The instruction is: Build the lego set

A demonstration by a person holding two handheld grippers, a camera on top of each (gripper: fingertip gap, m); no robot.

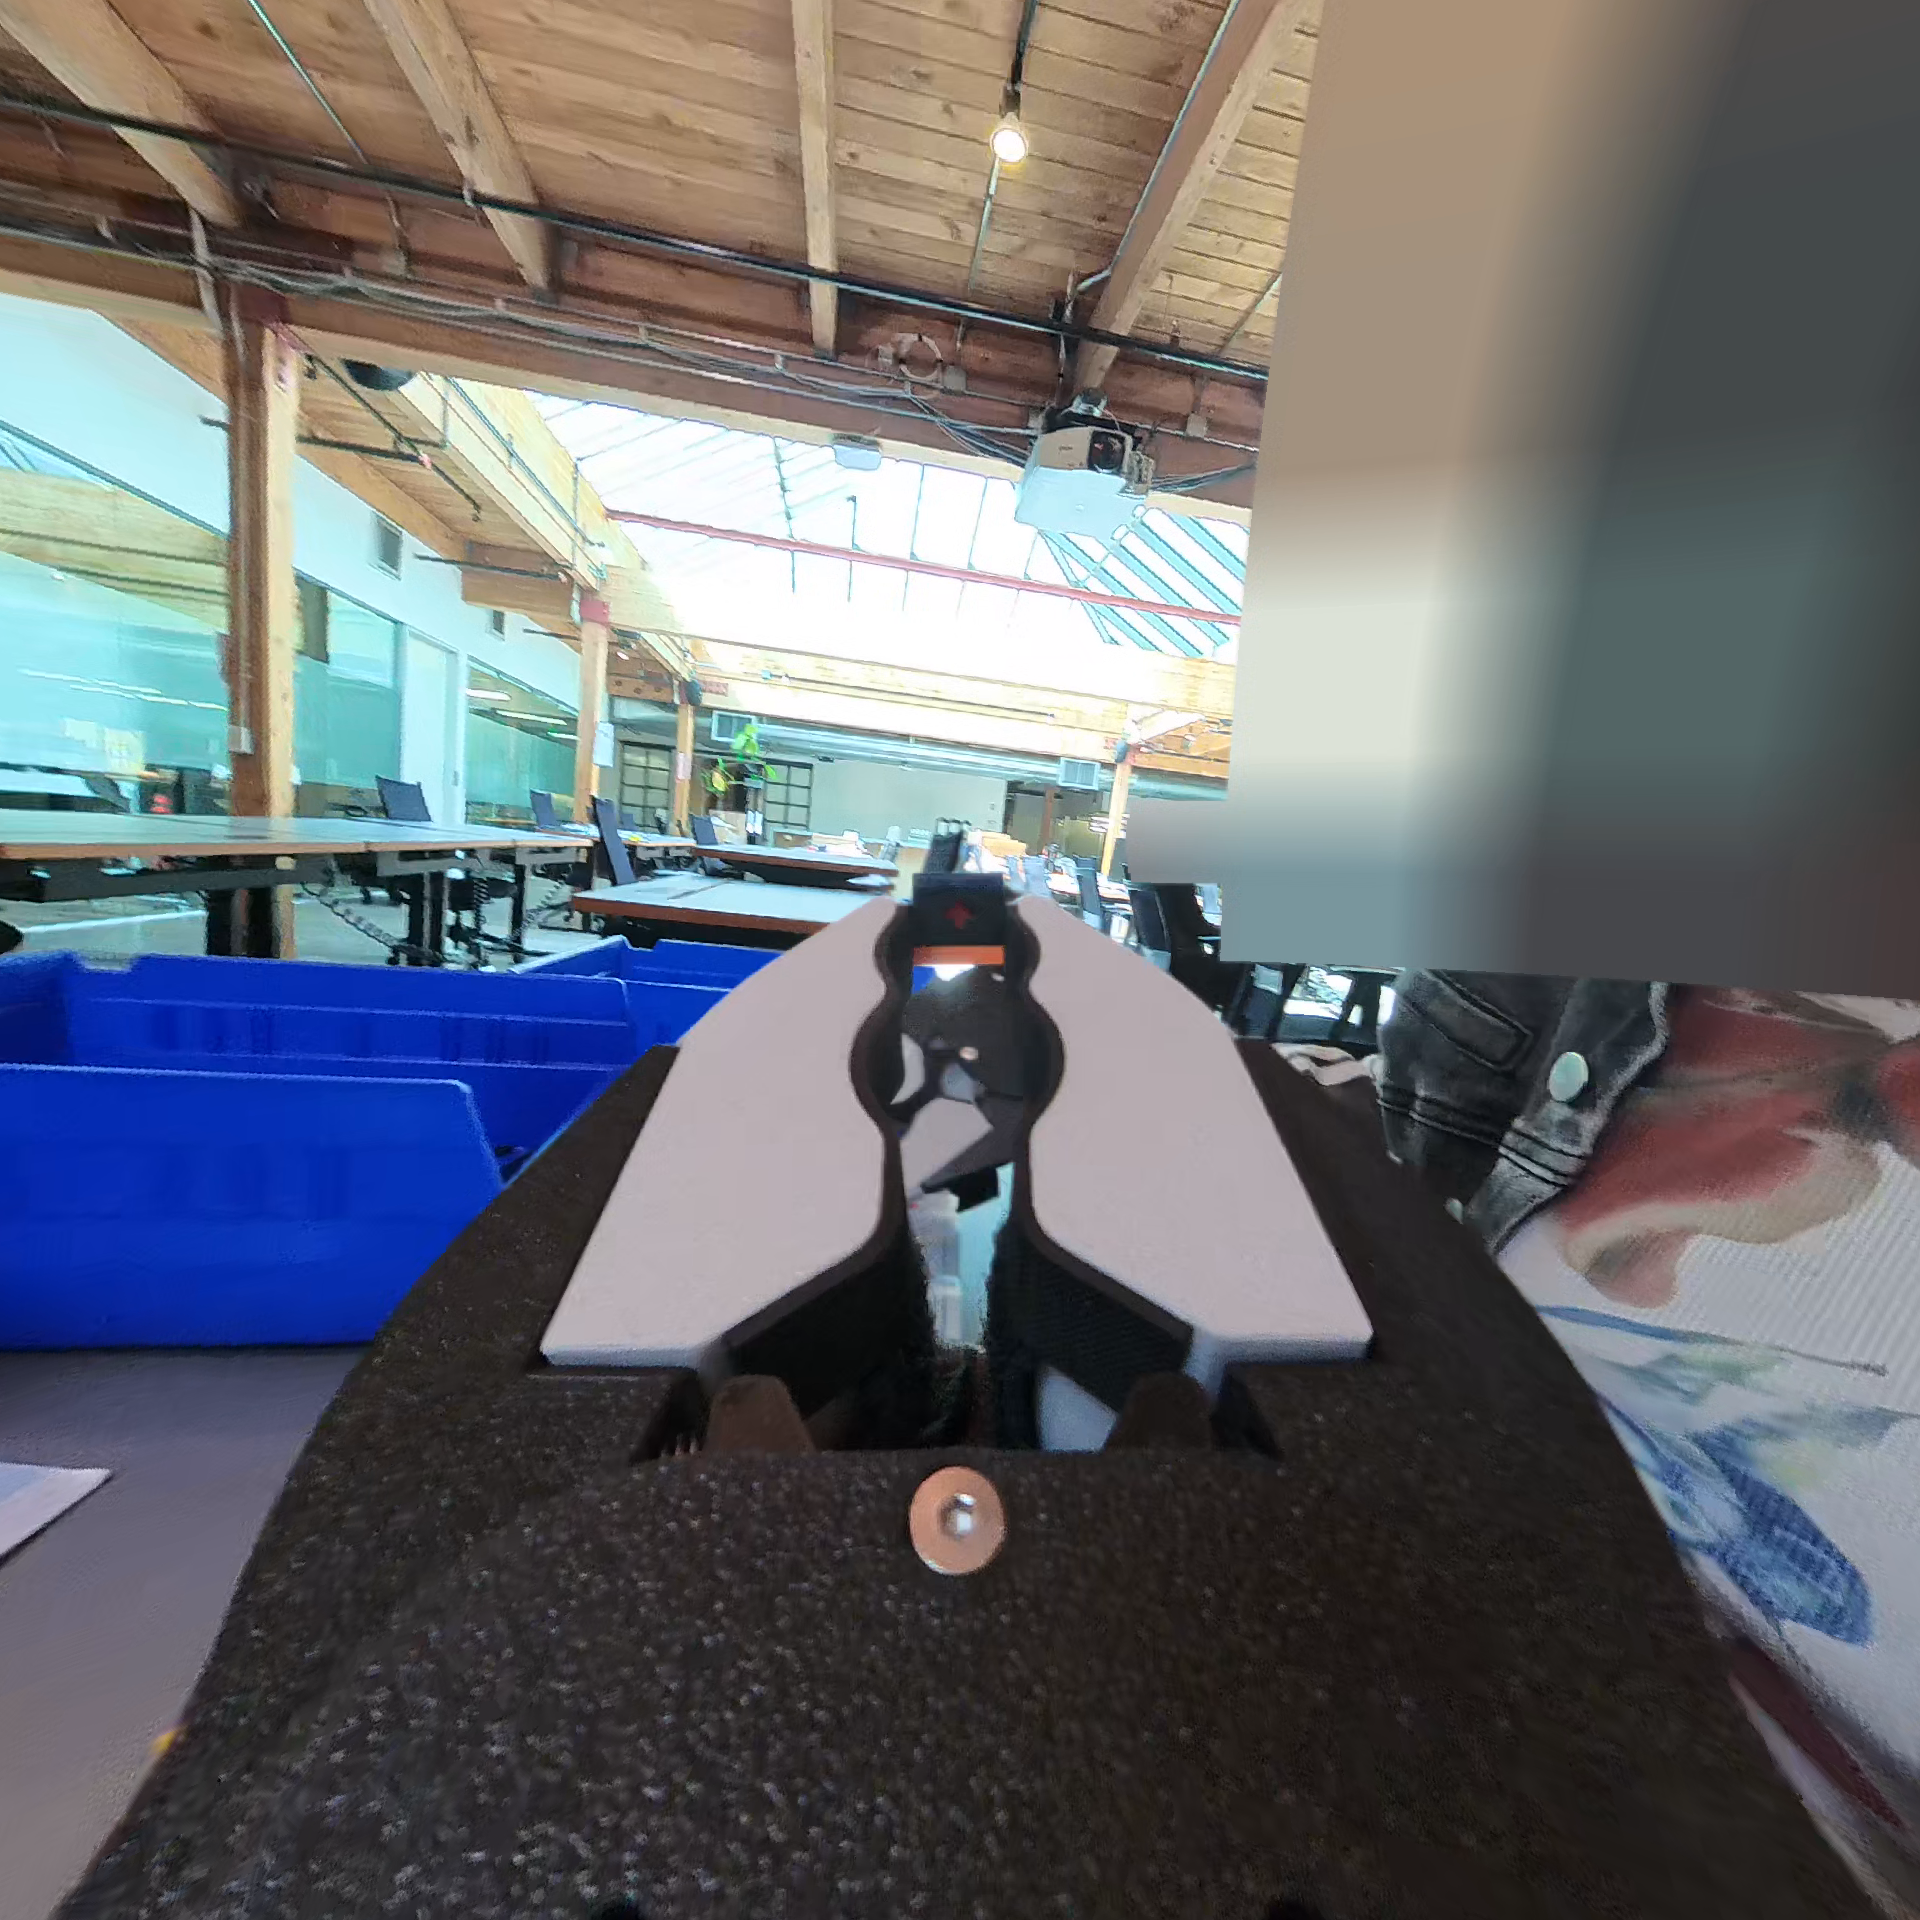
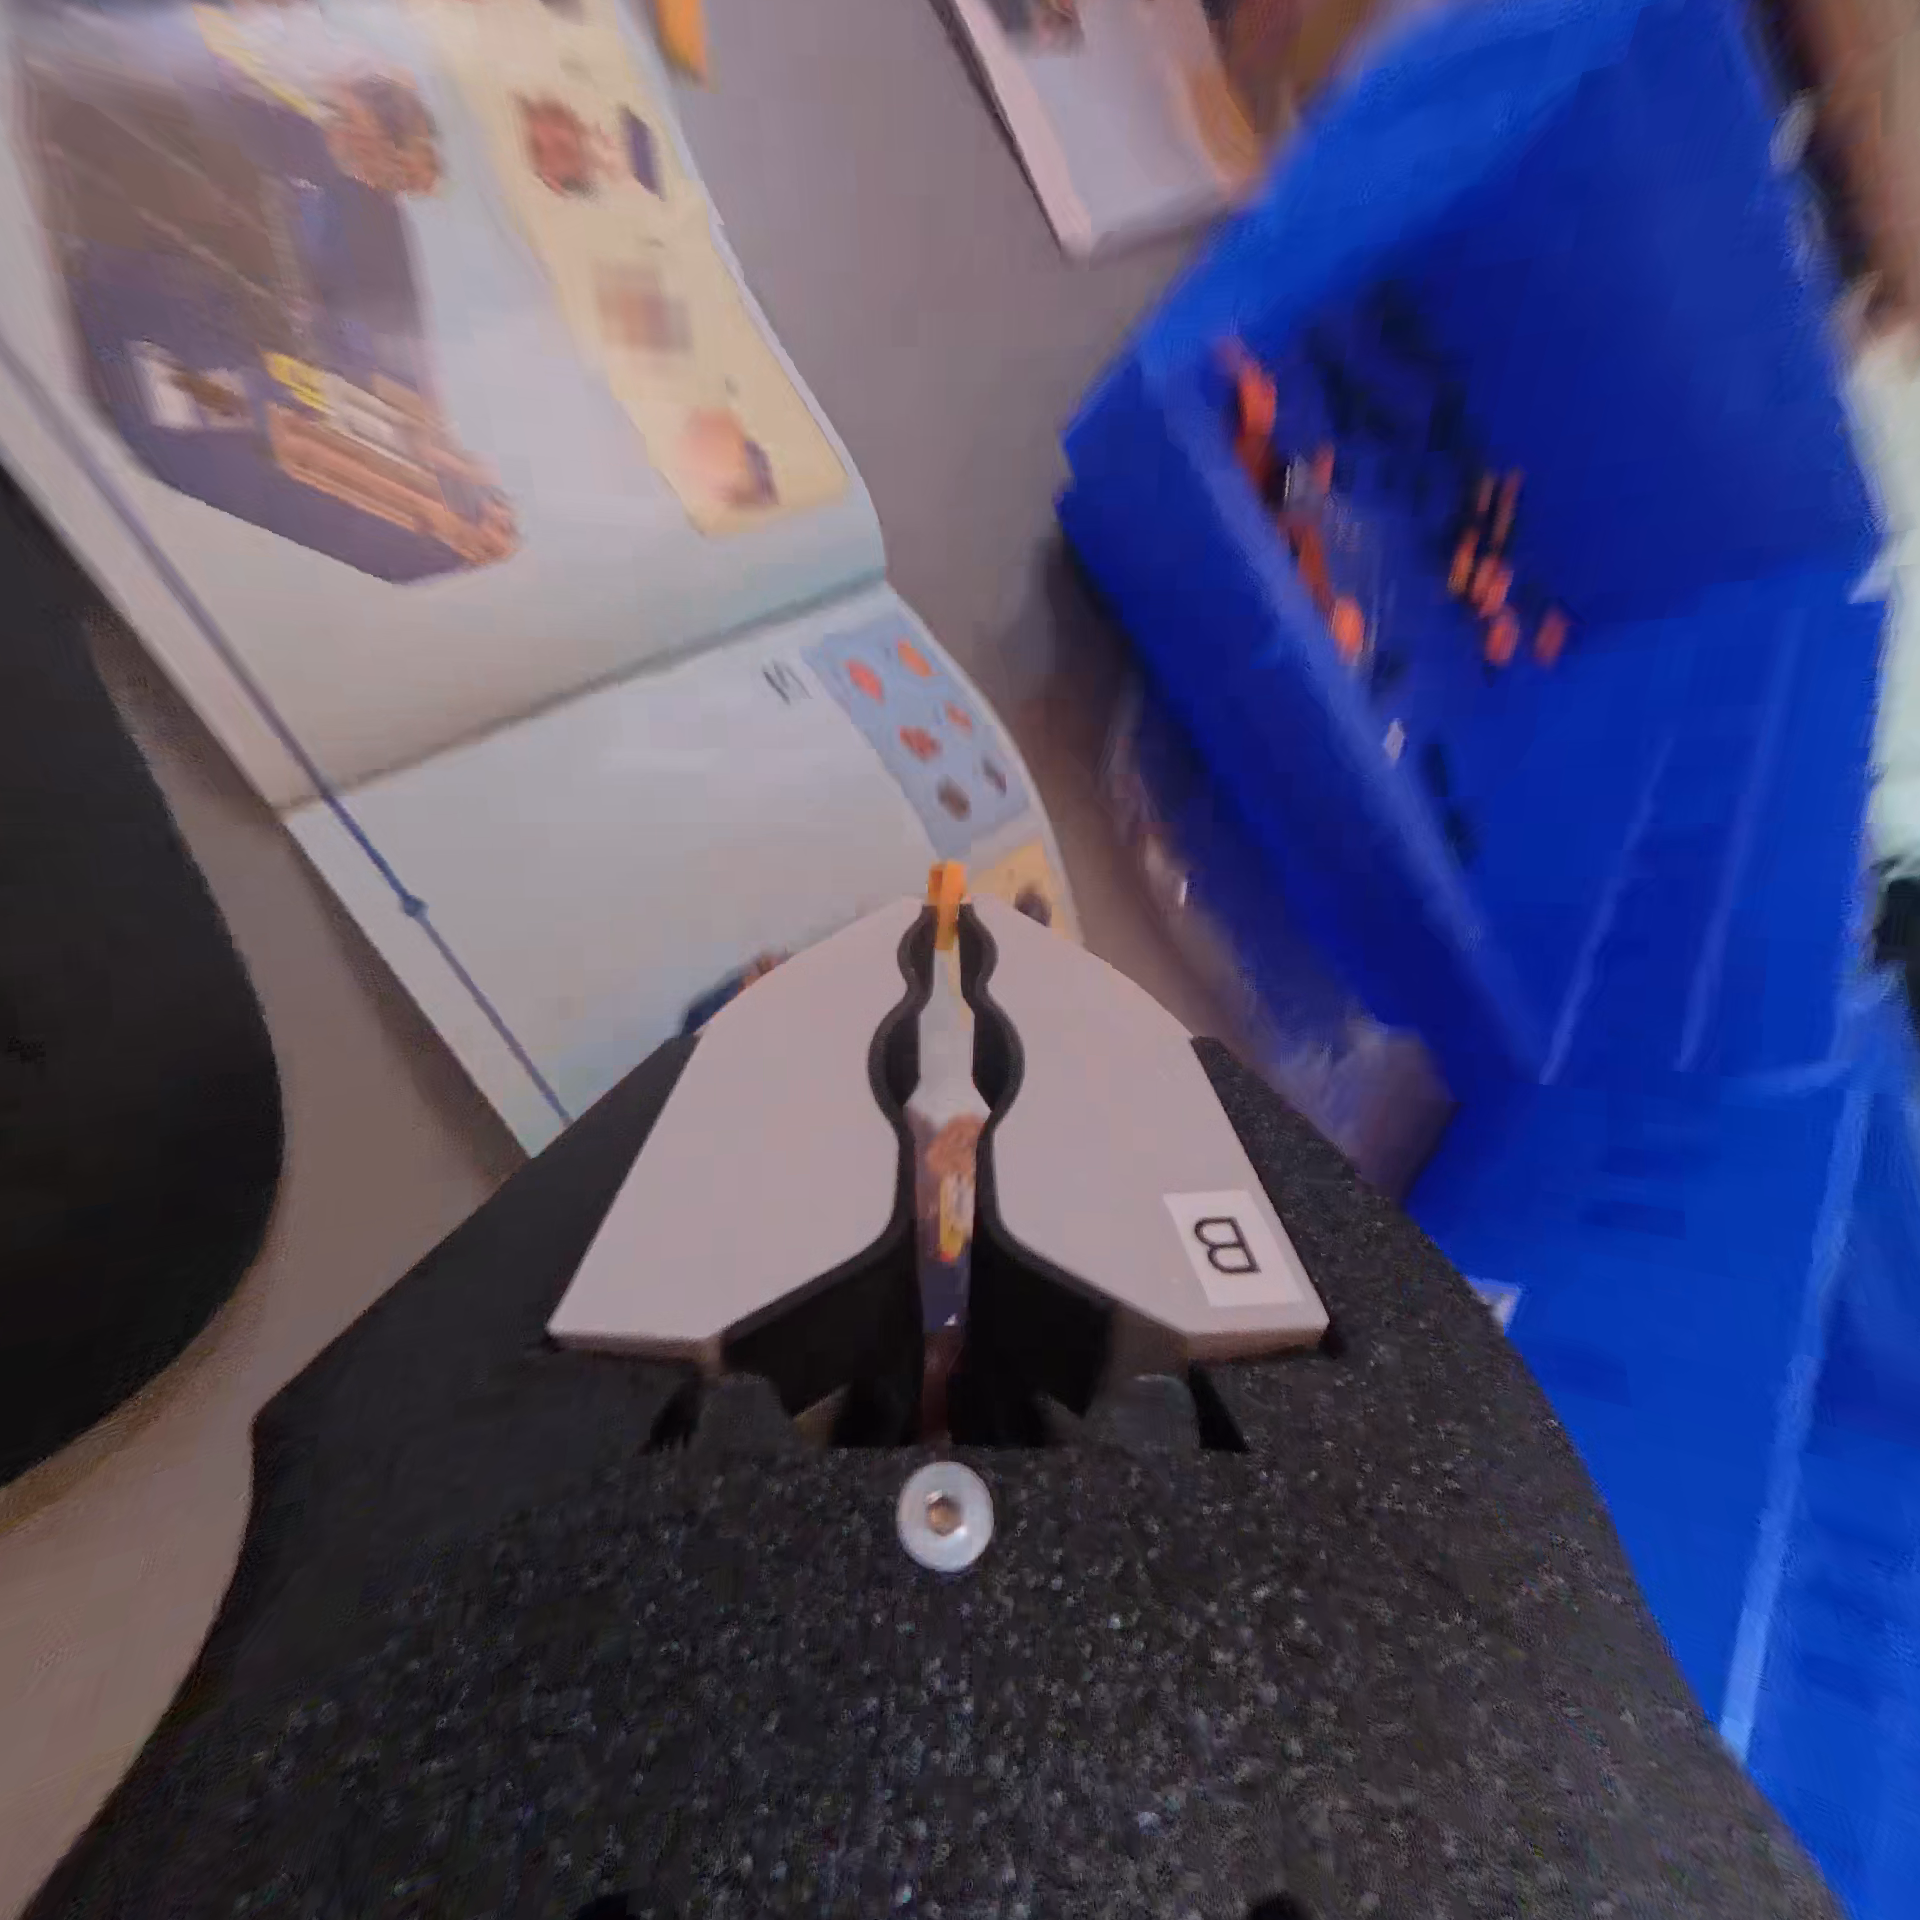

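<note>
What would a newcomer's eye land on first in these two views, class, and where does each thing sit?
Probably the bright blue bins, left of the left gripper, which pinches a small black piece with an orange stripe at its tips. In the right wrist view, the right gripper nips a small orange piece above an open picture booklet, a blue bin at right.

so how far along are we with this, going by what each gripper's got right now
Partly built, it seems: the left gripper holds a black piece with an orange strip, lifted above the blue bins. In hand: the right gripper pinches a small orange part over the open instruction booklet. Left: loose orange and dark parts remain in the blue bin.
</note>
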